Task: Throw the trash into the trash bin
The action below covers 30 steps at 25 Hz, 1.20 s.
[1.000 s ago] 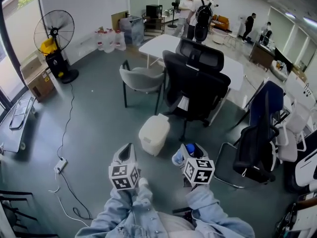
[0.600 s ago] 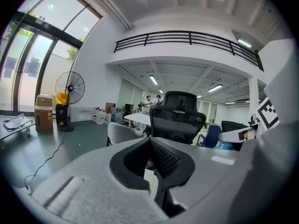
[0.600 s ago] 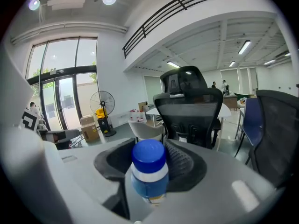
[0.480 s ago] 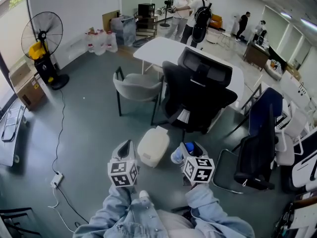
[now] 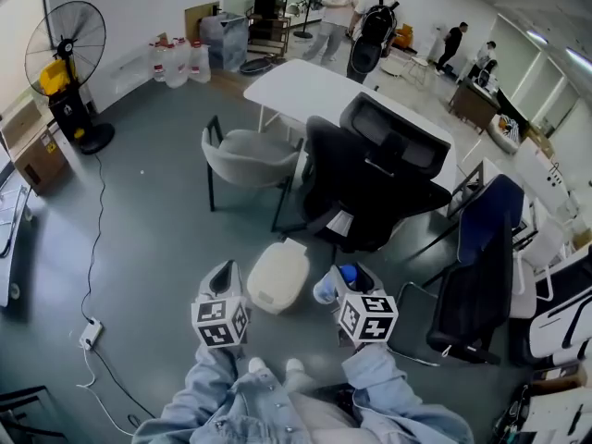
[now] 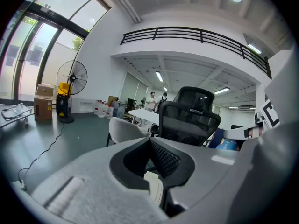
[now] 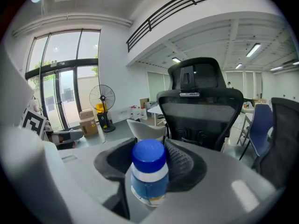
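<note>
The cream trash bin (image 5: 277, 277) stands lid shut on the grey floor, just ahead of and between my two grippers. My right gripper (image 5: 340, 283) is shut on a small bottle (image 5: 349, 276) with a blue cap and blue label. In the right gripper view the bottle (image 7: 149, 171) stands upright between the jaws of the right gripper (image 7: 149, 148). My left gripper (image 5: 222, 280) hangs left of the bin. In its own view the left gripper (image 6: 152, 146) has its jaws together with nothing in them. A sliver of the bin (image 6: 154, 185) shows below them.
A black office chair (image 5: 379, 174) stands right behind the bin, a grey chair (image 5: 245, 155) to its left and a white table (image 5: 314, 91) beyond. A blue chair (image 5: 481, 248) is at the right. A power strip (image 5: 90, 333) and cable lie on the floor at the left.
The whole view has advanced toward the bin and chairs. The bin has come from ahead of the grippers to right between them. The bottle stays in the right gripper.
</note>
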Available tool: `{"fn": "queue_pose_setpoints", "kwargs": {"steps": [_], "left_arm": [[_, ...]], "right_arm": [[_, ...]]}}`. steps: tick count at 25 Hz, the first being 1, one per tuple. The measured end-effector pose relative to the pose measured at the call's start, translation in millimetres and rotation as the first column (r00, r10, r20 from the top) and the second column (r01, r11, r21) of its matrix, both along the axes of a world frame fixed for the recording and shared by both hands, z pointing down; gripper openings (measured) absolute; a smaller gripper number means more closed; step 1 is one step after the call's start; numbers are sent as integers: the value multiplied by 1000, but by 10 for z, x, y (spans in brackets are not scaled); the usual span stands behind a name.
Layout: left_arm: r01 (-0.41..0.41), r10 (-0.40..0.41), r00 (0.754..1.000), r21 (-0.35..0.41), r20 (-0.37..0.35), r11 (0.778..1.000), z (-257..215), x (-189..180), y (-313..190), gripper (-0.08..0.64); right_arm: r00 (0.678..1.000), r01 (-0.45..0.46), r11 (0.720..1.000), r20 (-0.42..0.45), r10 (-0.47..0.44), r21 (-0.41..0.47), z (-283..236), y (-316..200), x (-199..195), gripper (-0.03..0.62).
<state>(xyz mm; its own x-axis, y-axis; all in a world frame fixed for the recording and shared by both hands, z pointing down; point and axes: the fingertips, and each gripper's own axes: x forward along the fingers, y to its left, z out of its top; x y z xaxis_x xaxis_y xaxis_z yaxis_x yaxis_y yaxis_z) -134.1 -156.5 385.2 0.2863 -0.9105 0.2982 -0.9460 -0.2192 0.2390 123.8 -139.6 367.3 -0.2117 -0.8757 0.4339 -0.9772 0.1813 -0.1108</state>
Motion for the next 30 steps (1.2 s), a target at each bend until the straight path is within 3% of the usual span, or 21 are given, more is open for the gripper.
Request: {"fn": "queue_pose_setpoints", "kwargs": {"steps": [10,15,23,30], "left_arm": [[80,-79,997,-74,26,994,283,-185,-57,9],[81,-74,996,-132,53,988,623,-113,-64,9],[55,-36,996,-236,84,970,1456,103,-69,9],[53,-23,995,-319,99,946,2410,216,81,9]], "right_arm": [[999,37,998,10,-37,-41,236,-307,35,199],[999,33,997,22,-31,-75,546,-373,210,199],[997,76,987,28,-73,-144,1422,-500,336,199],[997,65,979,48,-57,-193,2239,-413,453,199]]}}
